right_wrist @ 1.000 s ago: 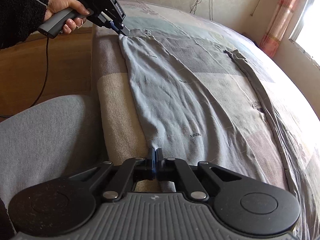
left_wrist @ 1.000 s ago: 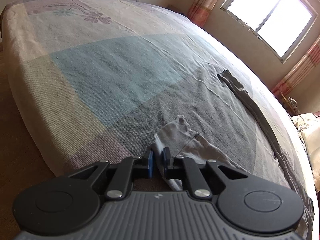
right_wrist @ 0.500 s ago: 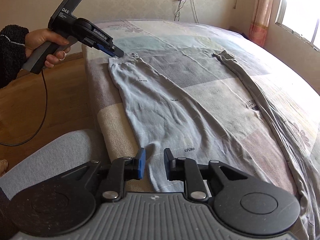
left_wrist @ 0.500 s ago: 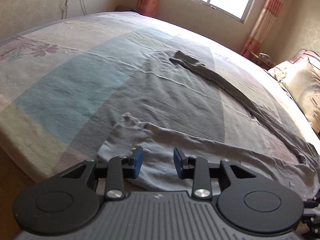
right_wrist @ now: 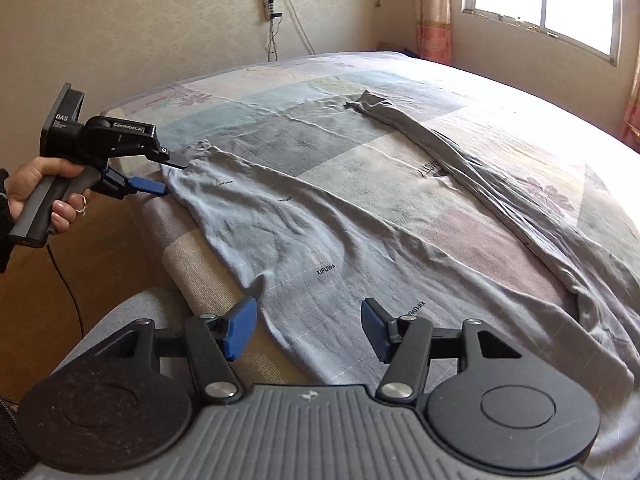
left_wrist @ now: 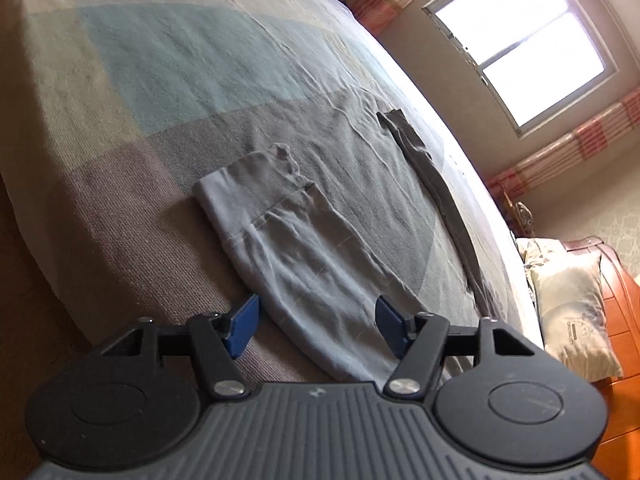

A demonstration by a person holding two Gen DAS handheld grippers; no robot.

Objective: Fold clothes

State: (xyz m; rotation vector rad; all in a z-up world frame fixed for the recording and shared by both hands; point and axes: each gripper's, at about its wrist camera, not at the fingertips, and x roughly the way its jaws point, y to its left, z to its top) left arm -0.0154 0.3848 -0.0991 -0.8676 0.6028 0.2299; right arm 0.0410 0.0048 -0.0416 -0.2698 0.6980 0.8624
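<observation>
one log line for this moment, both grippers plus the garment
left gripper: open | right gripper: open | light grey pants: released, flat along bed edge | fold: not yet made

Daylight is admitted through the window (left_wrist: 520, 46), blown out to white. Bed (right_wrist: 440, 184) nearest it is glared; fisheye bending is seen toward edges.

Garment (right_wrist: 320, 240): soft, thin grey cloth, matt, creased. Bed (right_wrist: 460, 216) cover: coarse woven cloth. Right tongs (right_wrist: 308, 330): matt black plastic w/ blue pads, shiny metal screws.
</observation>
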